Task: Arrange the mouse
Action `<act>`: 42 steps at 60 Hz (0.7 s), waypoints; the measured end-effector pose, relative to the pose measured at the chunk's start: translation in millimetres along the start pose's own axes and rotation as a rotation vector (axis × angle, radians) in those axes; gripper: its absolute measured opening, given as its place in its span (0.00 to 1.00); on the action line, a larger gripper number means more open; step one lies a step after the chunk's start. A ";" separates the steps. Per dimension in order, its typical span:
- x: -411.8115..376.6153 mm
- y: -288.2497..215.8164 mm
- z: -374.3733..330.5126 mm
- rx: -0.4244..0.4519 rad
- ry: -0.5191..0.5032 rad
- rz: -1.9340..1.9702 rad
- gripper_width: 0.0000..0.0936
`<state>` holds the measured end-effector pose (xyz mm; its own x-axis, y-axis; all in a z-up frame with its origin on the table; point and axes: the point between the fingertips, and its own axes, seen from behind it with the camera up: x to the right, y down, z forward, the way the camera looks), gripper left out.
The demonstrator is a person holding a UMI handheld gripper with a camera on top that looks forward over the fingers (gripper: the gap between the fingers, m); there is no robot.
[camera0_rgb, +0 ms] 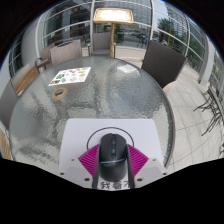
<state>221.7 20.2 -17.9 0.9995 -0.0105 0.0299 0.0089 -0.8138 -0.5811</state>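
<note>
A black computer mouse point(112, 152) sits between my gripper's point(113, 160) two pink pads point(89, 160), nose pointing away from me. Both pads touch its sides, so the gripper is shut on the mouse. Under and just beyond it lies a white rectangular mouse mat point(100, 130) on the near part of a round grey table point(120, 95). I cannot tell whether the mouse rests on the mat or is held just above it.
A sheet with green printing point(72, 75) and a small light object point(58, 93) lie on the far left of the table. A dark chair point(160, 60) stands beyond the far right rim. Glass walls and doors are behind.
</note>
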 end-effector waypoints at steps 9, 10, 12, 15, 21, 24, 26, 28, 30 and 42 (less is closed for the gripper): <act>10.6 -1.9 -2.5 -0.026 0.037 -0.038 0.71; 11.0 -2.9 -4.3 -0.029 0.042 -0.047 0.77; 8.9 -5.2 -10.4 -0.028 0.041 -0.058 0.86; 4.8 -14.6 -22.9 -0.006 0.035 -0.055 0.88; -7.8 -38.4 -59.7 0.056 0.030 -0.038 0.89; -15.7 -48.6 -81.6 0.084 0.037 -0.035 0.89; -24.8 -53.1 -97.3 0.106 0.034 -0.034 0.89; -33.3 -58.4 -114.4 0.128 0.027 -0.035 0.88; -43.3 -62.5 -130.1 0.151 0.023 -0.035 0.89; -102.6 -71.8 -217.5 0.261 -0.019 -0.025 0.89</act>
<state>111.9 -46.7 197.7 0.9992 0.0206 0.0333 0.0388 -0.6360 -0.7707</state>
